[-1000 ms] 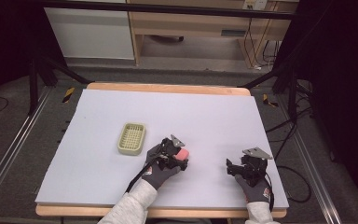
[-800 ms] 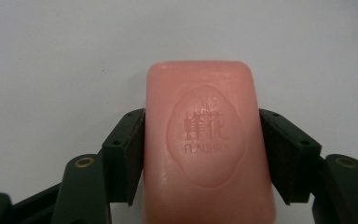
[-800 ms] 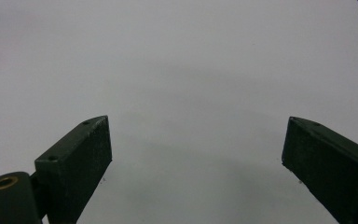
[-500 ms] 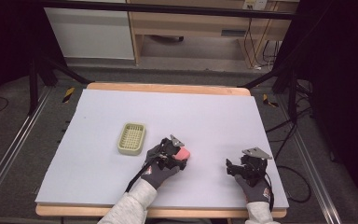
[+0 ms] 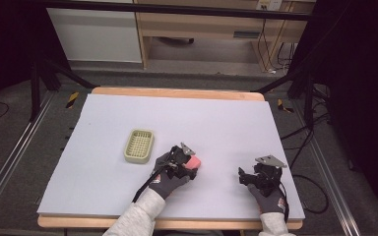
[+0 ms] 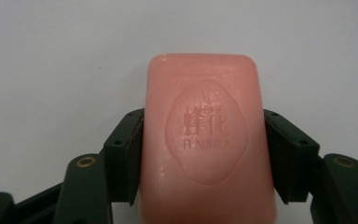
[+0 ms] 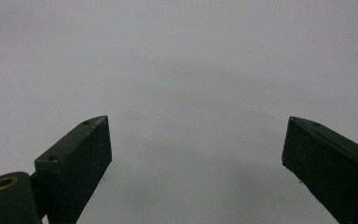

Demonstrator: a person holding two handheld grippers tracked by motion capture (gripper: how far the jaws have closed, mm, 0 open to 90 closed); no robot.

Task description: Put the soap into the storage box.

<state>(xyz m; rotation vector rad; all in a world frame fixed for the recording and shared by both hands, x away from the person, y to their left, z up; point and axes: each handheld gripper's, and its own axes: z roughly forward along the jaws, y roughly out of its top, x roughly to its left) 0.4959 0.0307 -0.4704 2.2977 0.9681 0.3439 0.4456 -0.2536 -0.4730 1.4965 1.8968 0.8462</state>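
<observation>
**Soap gripped for the dish**

Since our left gripper clamps the pink soap bar by its long sides on the surface, we can carry it to the nearby soap dish; our right gripper waits wide open, empty.

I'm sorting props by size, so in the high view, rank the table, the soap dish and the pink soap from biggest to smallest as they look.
1. Table, by far the largest.
2. Soap dish, a small pale green tray.
3. Pink soap, smallest as seen, though the left gripper clamped on it hides part of it.
</observation>
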